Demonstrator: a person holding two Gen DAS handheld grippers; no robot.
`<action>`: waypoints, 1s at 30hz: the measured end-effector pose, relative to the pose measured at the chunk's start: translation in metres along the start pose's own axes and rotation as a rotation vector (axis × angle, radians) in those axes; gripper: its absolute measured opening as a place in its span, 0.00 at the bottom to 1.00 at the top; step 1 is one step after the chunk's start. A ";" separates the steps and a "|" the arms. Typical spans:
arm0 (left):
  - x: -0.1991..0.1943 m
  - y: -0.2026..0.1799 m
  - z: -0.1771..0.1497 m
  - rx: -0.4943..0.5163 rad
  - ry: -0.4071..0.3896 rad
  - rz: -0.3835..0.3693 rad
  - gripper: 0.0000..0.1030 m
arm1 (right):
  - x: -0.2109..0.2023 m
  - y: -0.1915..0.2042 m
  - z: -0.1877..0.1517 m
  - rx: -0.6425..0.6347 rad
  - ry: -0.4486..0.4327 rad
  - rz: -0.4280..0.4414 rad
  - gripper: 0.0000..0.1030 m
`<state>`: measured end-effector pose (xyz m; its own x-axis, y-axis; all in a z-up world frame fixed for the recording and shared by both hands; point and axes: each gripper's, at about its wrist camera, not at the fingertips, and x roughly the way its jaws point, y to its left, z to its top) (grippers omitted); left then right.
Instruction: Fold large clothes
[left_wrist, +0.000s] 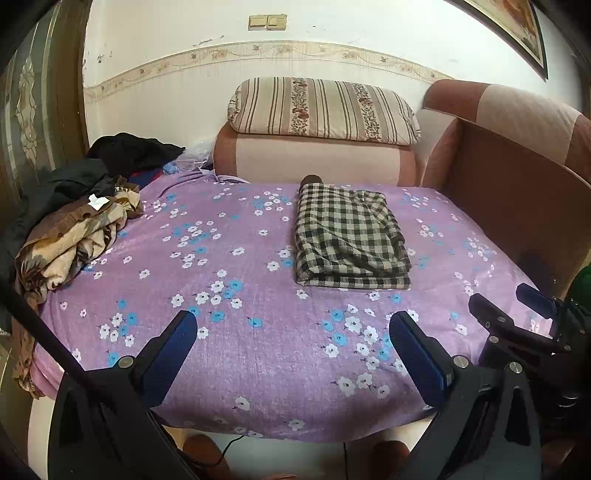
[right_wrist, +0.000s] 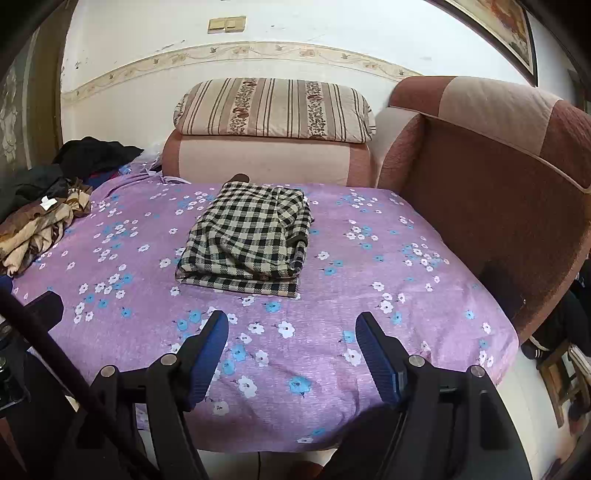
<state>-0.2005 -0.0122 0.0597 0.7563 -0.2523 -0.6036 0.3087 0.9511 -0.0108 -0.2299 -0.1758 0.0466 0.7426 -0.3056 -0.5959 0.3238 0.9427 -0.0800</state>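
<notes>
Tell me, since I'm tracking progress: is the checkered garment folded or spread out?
Folded. The checkered garment lies as a compact layered rectangle on the purple floral sheet, stacked edges showing along its near side.

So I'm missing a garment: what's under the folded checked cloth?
Only the purple floral sheet shows around the checked cloth. A dark rounded object peeks behind it; anything beneath is covered.

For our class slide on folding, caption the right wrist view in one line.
Both open grippers, right, hover before a folded checkered garment on the purple floral sheet.
</notes>
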 end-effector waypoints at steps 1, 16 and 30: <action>0.000 0.000 0.000 0.000 0.001 0.000 1.00 | 0.000 0.001 0.000 -0.002 0.001 0.001 0.74; 0.018 0.000 -0.006 -0.029 0.066 -0.007 1.00 | 0.013 0.010 -0.003 -0.025 0.038 -0.003 0.74; 0.032 0.003 -0.010 -0.041 0.102 -0.014 1.00 | 0.028 0.015 -0.008 -0.036 0.075 -0.001 0.74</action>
<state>-0.1806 -0.0154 0.0324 0.6886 -0.2482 -0.6813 0.2934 0.9546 -0.0512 -0.2091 -0.1692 0.0222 0.6960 -0.2968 -0.6539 0.3022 0.9471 -0.1082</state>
